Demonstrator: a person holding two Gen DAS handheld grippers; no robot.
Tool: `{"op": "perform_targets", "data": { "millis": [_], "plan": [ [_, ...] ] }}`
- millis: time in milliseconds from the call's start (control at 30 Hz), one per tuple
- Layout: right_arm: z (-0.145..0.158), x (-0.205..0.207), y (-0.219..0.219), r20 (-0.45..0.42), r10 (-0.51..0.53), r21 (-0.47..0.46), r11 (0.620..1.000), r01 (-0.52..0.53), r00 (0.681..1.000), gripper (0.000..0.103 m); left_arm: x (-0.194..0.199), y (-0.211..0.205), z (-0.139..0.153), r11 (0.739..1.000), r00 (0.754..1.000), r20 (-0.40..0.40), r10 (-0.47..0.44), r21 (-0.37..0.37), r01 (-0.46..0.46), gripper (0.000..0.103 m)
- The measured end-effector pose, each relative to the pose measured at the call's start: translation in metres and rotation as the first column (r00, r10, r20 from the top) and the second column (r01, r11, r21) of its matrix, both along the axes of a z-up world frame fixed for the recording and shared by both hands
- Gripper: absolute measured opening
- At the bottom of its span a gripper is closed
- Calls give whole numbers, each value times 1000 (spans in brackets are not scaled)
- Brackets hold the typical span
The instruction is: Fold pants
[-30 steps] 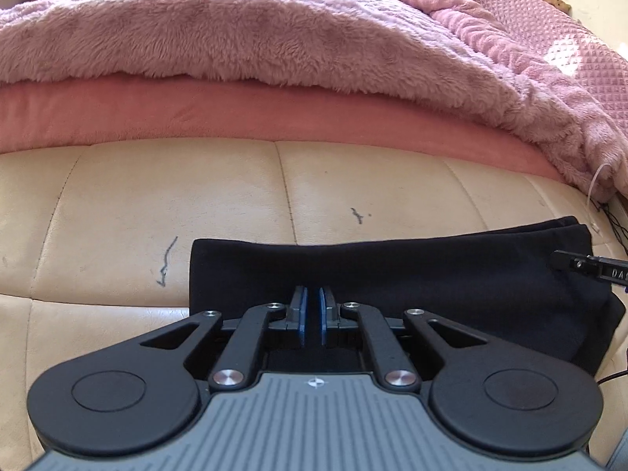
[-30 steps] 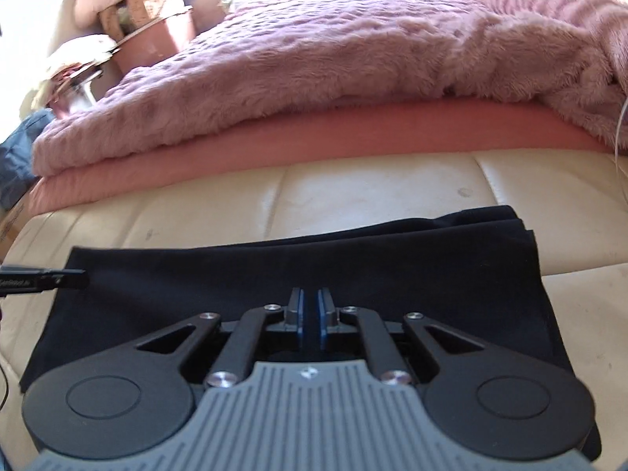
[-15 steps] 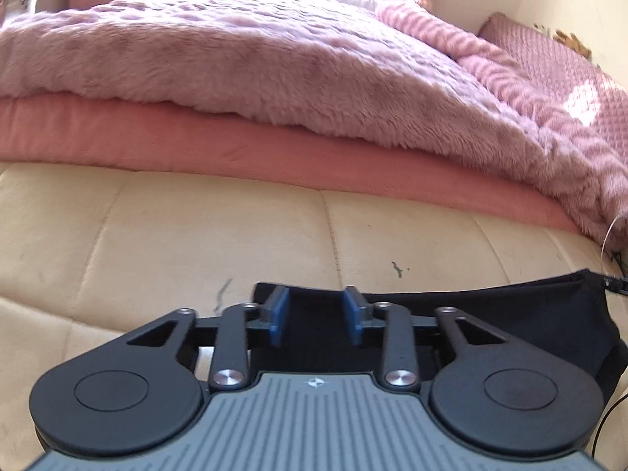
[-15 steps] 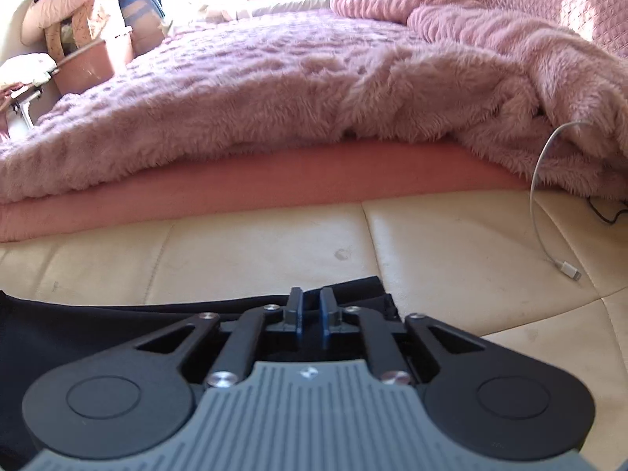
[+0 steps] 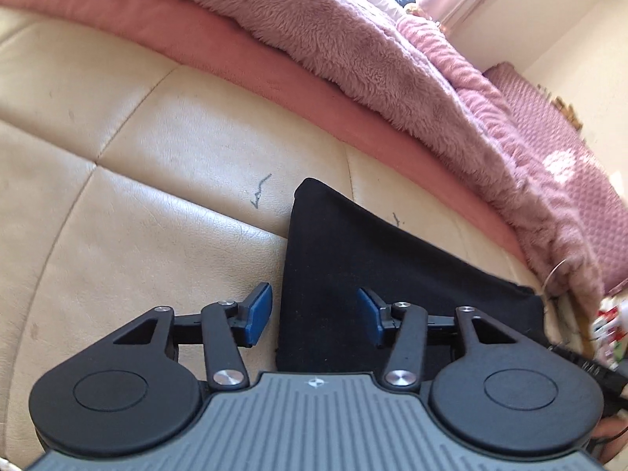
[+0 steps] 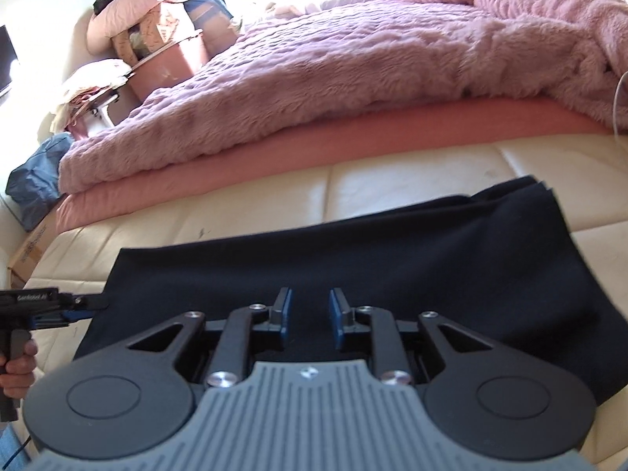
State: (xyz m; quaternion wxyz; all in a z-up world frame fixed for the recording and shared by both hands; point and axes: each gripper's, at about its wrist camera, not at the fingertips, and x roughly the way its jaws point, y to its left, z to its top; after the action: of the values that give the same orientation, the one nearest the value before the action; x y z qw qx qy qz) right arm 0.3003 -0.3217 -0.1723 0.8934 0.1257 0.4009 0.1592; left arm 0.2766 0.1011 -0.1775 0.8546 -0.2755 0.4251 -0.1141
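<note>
The black pants [image 5: 373, 271] lie folded into a long flat strip on the cream leather cushion [image 5: 157, 196]. My left gripper [image 5: 314, 314] is open wide and straddles the strip's left edge, holding nothing. In the right wrist view the pants [image 6: 392, 251] stretch across the cushion [image 6: 392, 168]. My right gripper [image 6: 307, 316] is open over the near edge of the pants, empty. The left gripper [image 6: 84, 302] shows at the far left of that view, at the strip's left end.
A fluffy pink blanket [image 6: 353, 70] over a pink mattress [image 6: 353, 145] rises just behind the cushion. A white cable [image 6: 618, 102] hangs at the right. A pink bin with laundry [image 6: 165, 59] and a blue bag [image 6: 35, 180] stand at the far left.
Both grippers were shut a second ago and are now open. The left one opened first and wider. Both have shifted along the folded pants, the left tilting toward the left end.
</note>
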Motion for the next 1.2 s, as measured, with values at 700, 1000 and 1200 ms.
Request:
{"op": "perform_targets", "data": {
  "millis": [700, 1000, 1200],
  "plan": [
    [15, -13, 43, -18, 86, -113, 990, -88, 996, 18, -18, 9, 10, 981, 999, -39, 20, -190, -27, 8],
    [16, -20, 122, -29, 293, -170, 941, -294, 956, 6, -47, 58, 53, 992, 992, -81, 93, -78, -99, 7],
    [10, 24, 178, -2, 354, -222, 912, -345, 935, 0, -47, 70, 81, 995, 994, -62, 94, -37, -96, 7]
  ]
}}
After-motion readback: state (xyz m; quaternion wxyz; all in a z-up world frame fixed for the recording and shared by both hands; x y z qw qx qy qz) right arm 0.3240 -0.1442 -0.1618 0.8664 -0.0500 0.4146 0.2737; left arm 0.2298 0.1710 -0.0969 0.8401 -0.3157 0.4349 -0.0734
